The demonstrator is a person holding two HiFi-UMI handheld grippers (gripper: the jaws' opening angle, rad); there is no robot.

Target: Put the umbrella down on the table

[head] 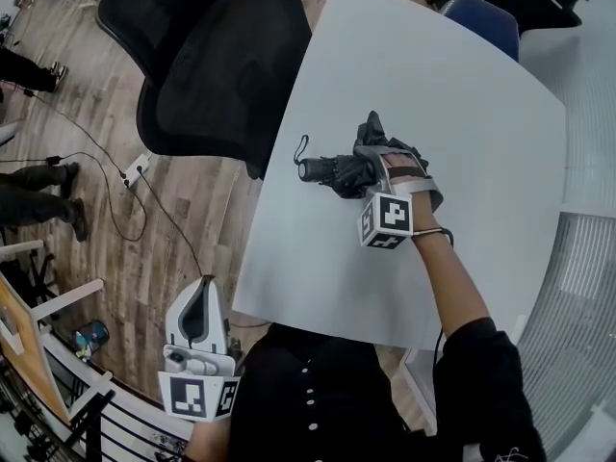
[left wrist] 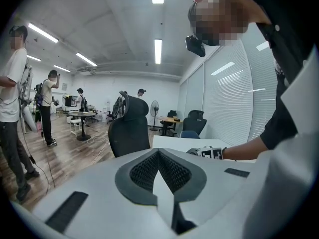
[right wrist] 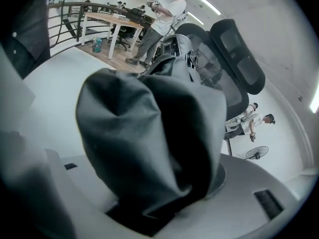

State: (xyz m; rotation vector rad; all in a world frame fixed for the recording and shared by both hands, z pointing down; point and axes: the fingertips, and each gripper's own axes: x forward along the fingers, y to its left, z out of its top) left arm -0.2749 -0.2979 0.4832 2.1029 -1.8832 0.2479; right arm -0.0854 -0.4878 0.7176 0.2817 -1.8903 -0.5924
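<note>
Umbrella (head: 337,172), folded and dark, is over the middle of the white table (head: 462,104), handle and strap pointing toward the black chair (head: 226,61); I can't tell if it touches the top. My right gripper (head: 373,169) is clamped on its fabric. My left gripper (head: 200,292) hangs off the table edge beside my torso, its 2 jaws pressed together, empty.

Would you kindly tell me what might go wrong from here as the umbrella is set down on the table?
1. The right gripper grips the umbrella by its loose fabric, so the cloth may snag on the jaws at release.
2. The handle end is close to the table edge beside the chair; a nudge might send it off.
</note>
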